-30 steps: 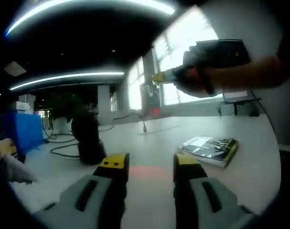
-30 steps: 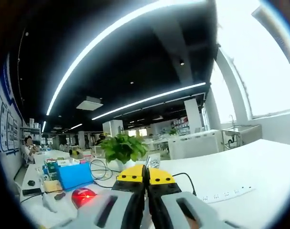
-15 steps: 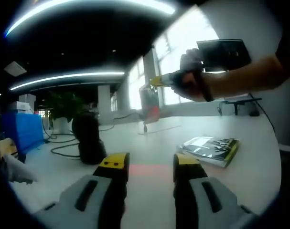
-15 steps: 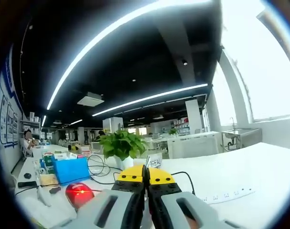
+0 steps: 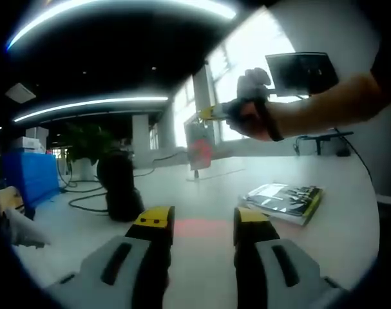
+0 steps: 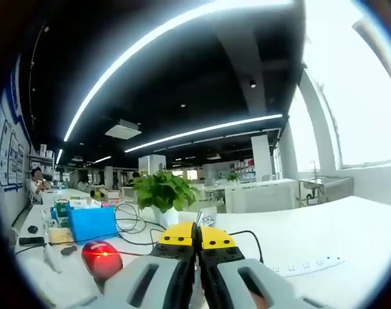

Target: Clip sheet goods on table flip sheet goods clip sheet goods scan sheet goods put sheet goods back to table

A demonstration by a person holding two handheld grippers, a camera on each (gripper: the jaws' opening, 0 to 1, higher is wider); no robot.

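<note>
Right tongs (image 6: 196, 241) pinch a thin card (image 5: 198, 143) up over the scanner (image 6: 101, 258); left tongs (image 5: 200, 222) gape idle. A slack pinch could drop it.

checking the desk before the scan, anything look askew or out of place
Nothing looks damaged or spilled. The booklet lies flat on the white table, skewed to its edge; loose cables trail beside the black scanner.

No lettering can be read in either view. The cover of the sheet goods (image 5: 284, 201) lying on the table (image 5: 201, 193) carries pale marks that may be print, but they blur. Wall panels (image 6: 7, 161) at the left of the right gripper view show only blue shapes.
</note>
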